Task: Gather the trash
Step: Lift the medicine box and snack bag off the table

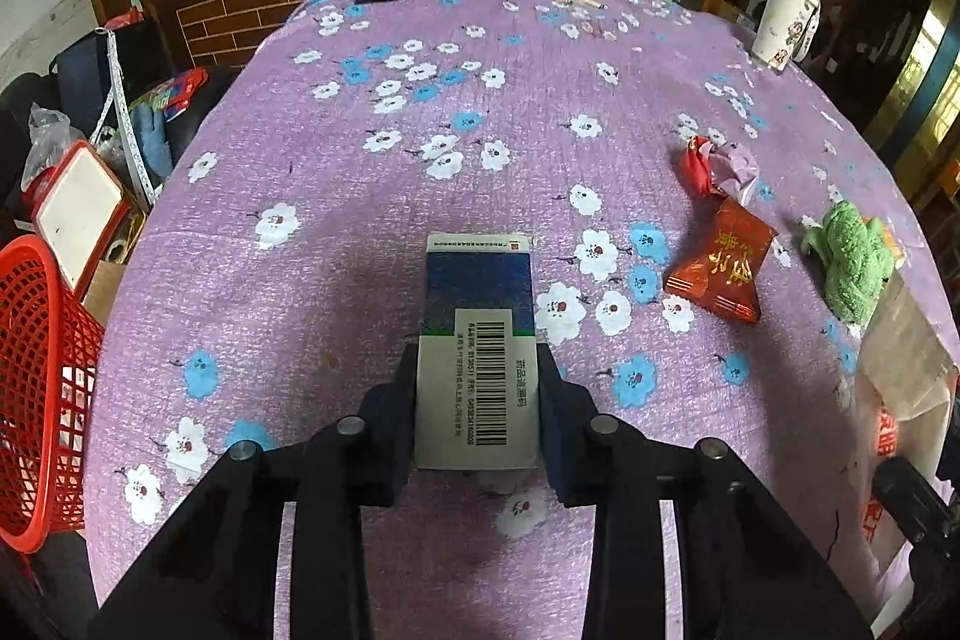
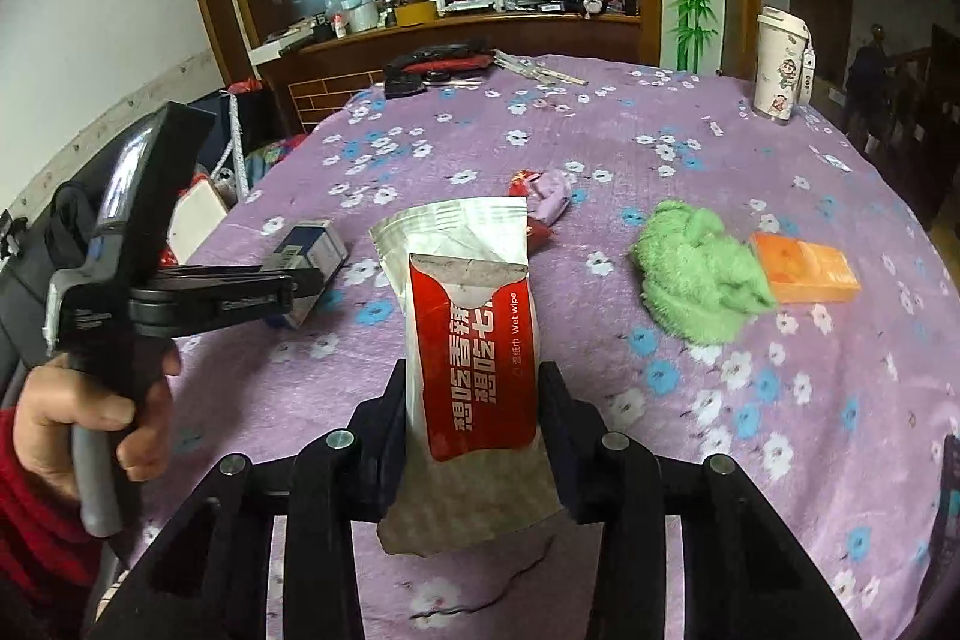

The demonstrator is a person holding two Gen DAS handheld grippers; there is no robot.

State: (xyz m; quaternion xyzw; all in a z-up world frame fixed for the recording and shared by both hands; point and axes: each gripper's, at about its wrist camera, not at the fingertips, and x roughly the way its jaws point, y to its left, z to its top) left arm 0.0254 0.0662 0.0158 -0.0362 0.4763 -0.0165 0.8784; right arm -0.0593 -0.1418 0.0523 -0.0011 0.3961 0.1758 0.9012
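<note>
My left gripper [image 1: 480, 376] is shut on a blue and white medicine box [image 1: 477, 334] with a barcode, held just above the purple flowered tablecloth [image 1: 360, 172]. The box also shows in the right wrist view [image 2: 312, 250], with the left gripper [image 2: 300, 283] around it. My right gripper [image 2: 474, 400] is shut on a red and white wet wipe packet [image 2: 474, 328], held upright above the cloth. A red packet [image 1: 720, 268] and a crumpled red and pink wrapper [image 1: 720, 166] lie to the right of the box.
A red mesh basket [image 1: 42, 358] stands off the table's left edge. A green cloth [image 2: 696, 274] and an orange box [image 2: 804, 268] lie at the right. A white cup [image 2: 780, 64] stands at the far right; black and red tools [image 2: 432, 64] lie at the far edge.
</note>
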